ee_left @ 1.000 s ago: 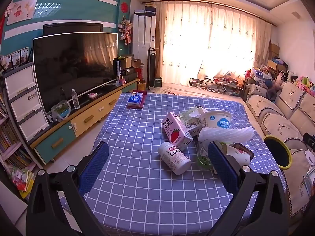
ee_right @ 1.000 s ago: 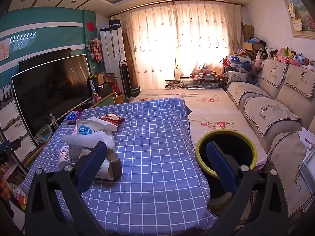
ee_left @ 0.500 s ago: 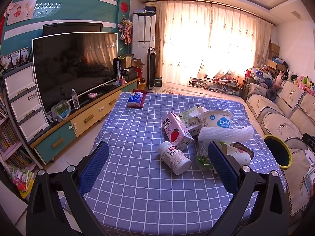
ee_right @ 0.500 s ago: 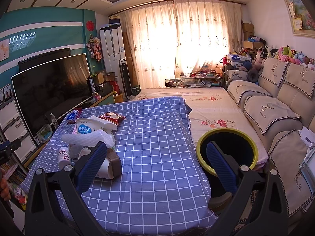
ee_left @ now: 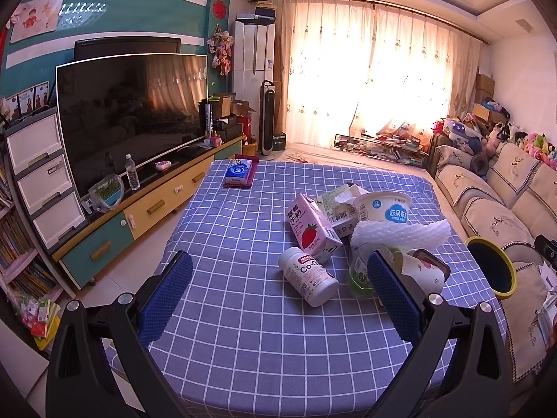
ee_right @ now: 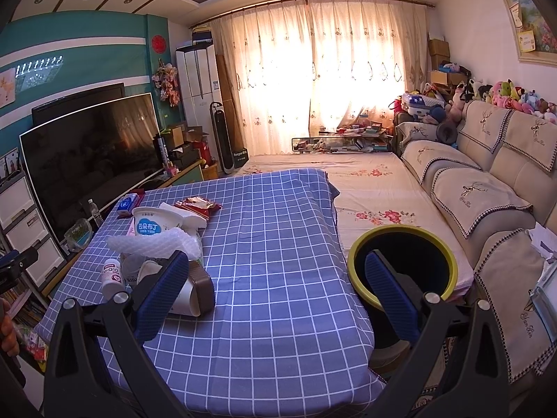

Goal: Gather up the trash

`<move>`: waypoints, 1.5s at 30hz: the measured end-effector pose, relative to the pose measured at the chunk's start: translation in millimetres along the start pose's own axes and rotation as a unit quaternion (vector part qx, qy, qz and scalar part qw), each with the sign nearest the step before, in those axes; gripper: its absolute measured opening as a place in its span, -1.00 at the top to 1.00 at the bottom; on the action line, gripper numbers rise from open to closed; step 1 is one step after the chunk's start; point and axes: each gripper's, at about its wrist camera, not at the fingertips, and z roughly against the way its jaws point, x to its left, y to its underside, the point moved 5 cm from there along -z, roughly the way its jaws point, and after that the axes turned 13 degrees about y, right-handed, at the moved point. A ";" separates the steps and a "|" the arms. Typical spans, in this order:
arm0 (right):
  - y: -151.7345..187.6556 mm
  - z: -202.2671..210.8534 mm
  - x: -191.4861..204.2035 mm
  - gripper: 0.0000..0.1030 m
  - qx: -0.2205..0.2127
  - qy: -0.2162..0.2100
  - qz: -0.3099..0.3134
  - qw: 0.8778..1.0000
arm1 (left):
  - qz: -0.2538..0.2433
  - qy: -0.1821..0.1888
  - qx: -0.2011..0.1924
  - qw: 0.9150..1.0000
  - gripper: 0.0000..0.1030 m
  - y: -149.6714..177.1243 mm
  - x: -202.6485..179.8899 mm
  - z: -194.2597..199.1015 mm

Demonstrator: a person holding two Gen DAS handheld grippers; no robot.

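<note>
Trash lies in a pile on the blue checked table: a white pill bottle on its side, a pink strawberry milk carton, a white pudding tub, white foam netting and a paper cup with a brown rim. My left gripper is open and empty above the table's near edge, short of the bottle. My right gripper is open and empty; the cup lies by its left finger. A yellow-rimmed black bin stands right of the table, also in the left wrist view.
A blue tissue pack on a red tray sits at the table's far left corner. A red snack wrapper lies behind the pile. A TV on a low cabinet runs along the left; a sofa along the right.
</note>
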 end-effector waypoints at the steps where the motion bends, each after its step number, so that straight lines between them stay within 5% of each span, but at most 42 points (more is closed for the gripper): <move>1: 0.3 -0.3 0.0 -0.87 0.000 0.000 0.000 1.000 | 0.000 0.000 0.001 1.000 -0.93 0.0 -0.3 -0.5; 45: 4.1 -5.7 1.3 -0.87 0.007 0.000 0.001 1.000 | 0.002 -0.002 0.011 1.000 -0.93 5.2 -1.2 -16.1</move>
